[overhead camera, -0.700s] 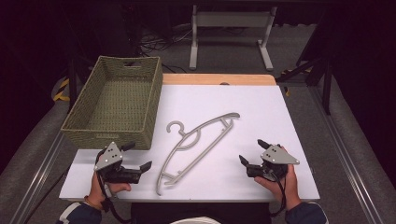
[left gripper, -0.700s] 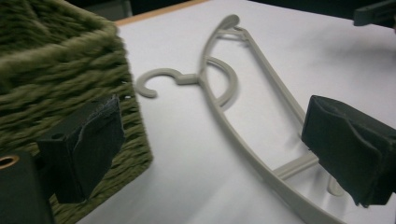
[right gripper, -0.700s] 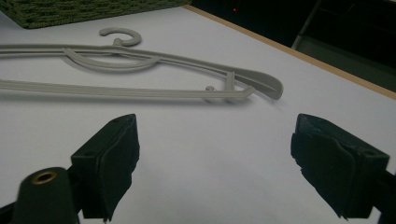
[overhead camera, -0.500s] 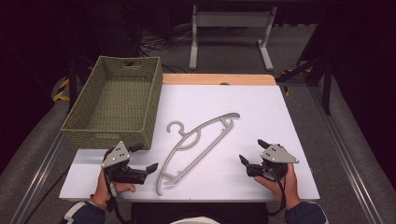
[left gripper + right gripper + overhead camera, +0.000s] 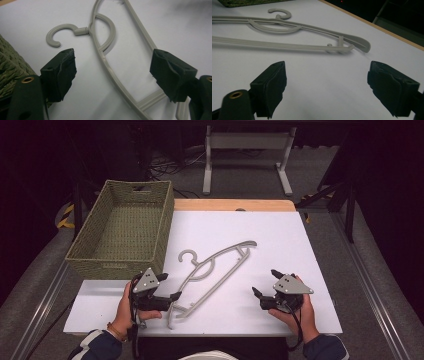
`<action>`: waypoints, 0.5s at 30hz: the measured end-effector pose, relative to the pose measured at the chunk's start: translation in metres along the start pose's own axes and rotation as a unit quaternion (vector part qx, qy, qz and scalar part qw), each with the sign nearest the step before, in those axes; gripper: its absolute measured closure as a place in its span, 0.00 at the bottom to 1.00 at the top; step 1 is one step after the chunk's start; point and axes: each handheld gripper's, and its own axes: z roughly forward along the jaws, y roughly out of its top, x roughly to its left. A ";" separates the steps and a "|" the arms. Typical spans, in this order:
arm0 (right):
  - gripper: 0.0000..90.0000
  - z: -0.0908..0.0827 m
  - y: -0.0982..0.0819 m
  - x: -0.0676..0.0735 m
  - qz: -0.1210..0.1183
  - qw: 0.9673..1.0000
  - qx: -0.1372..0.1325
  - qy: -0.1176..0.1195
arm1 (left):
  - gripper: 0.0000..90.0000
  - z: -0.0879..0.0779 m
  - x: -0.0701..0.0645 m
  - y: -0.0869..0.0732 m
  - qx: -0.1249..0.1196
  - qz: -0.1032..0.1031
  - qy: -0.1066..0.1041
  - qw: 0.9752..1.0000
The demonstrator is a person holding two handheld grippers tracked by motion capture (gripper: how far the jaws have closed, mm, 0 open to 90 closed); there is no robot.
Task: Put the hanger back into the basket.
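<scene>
A grey plastic hanger (image 5: 215, 270) lies flat and diagonal on the white table top (image 5: 280, 240), its hook toward the basket. My left gripper (image 5: 170, 286) is open at the hanger's near end. In the left gripper view the hanger's arm (image 5: 110, 72) runs between the open jaws, and the hook (image 5: 56, 33) lies ahead. My right gripper (image 5: 265, 281) is open too, resting to the right of the hanger with nothing in it. In the right gripper view the hanger (image 5: 287, 45) lies beyond the spread jaws.
A green woven basket (image 5: 116, 265) stands at the table's left, just behind my left gripper; its wall (image 5: 10, 67) shows at the left of the left gripper view. The table's wooden far edge (image 5: 232, 205) is behind, with a metal stand (image 5: 245, 142) on the floor beyond.
My left gripper has moved right, from beside the basket's front corner to the hanger's near end. The right gripper and the hanger have stayed put.
</scene>
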 end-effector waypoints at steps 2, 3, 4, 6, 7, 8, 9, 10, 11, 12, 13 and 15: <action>0.18 -0.001 0.000 -0.001 0.003 1.000 -0.001 -0.002 | 0.27 0.004 0.000 0.003 0.014 0.009 0.008 1.000; 0.18 -0.001 -0.001 -0.001 0.003 1.000 0.000 -0.003 | 0.29 0.004 0.000 0.003 0.014 0.009 0.008 1.000; 0.18 -0.001 -0.001 -0.001 0.001 1.000 0.001 -0.002 | 0.31 0.009 0.001 0.005 0.025 0.010 0.009 1.000; 0.18 -0.001 -0.001 0.000 0.002 1.000 0.002 -0.001 | 0.34 0.013 0.001 0.007 0.037 0.009 0.014 0.999; 0.18 0.000 0.000 0.000 0.000 1.000 0.002 0.000 | 0.34 0.016 0.002 0.008 0.044 0.009 0.014 0.999; 0.18 0.000 0.000 0.001 -0.001 1.000 0.003 0.000 | 0.36 0.019 0.003 0.010 0.052 0.012 0.017 0.998; 0.18 0.000 -0.001 0.001 -0.001 1.000 0.005 0.002 | 0.37 0.024 0.003 0.012 0.068 0.013 0.022 0.997; 0.18 0.001 -0.001 0.001 -0.001 1.000 0.007 0.002 | 0.38 0.027 0.004 0.014 0.075 0.009 0.021 0.997; 0.18 0.001 -0.002 0.001 -0.001 1.000 0.009 0.003 | 0.39 0.030 0.005 0.015 0.083 0.009 0.020 0.996; 0.18 0.001 -0.002 0.001 0.000 1.000 0.010 0.004 | 0.40 0.032 0.005 0.017 0.092 0.010 0.020 0.996; 0.18 0.001 -0.002 0.001 -0.001 1.000 0.011 0.004 | 0.42 0.035 0.005 0.018 0.096 0.010 0.020 0.995; 0.18 0.001 -0.002 0.001 -0.002 1.000 0.012 0.005 | 0.44 0.041 0.006 0.020 0.113 0.005 0.019 0.993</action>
